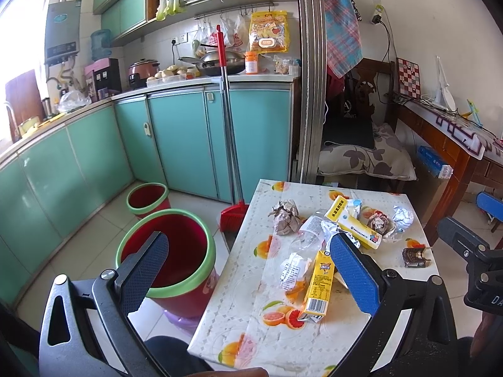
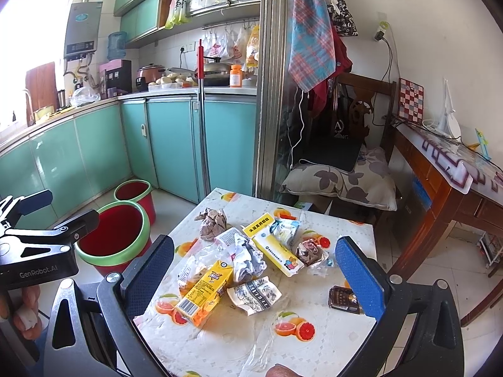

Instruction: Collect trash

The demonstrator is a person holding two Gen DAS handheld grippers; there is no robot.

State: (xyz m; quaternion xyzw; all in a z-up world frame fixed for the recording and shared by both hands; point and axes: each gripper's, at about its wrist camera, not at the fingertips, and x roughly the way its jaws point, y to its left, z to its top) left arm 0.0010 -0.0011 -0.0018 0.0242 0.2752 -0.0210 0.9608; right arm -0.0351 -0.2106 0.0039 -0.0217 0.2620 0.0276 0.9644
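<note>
yellow juice carton [image 2: 204, 292] lies flat on the table [image 2: 330, 339], long axis diagonal, barcode end nearest; left gripper [image 1: 248, 270] and right gripper [image 2: 254, 278] both spread wide, empty.

Litter crowds the far half of the table [image 2: 330, 339], with a yellow carton [image 2: 204, 292] lying nearest; the near edge lies bare. Left of the table, two open bins [image 1: 166, 251] stand unobstructed beside a broom [image 1: 232, 216].
</note>
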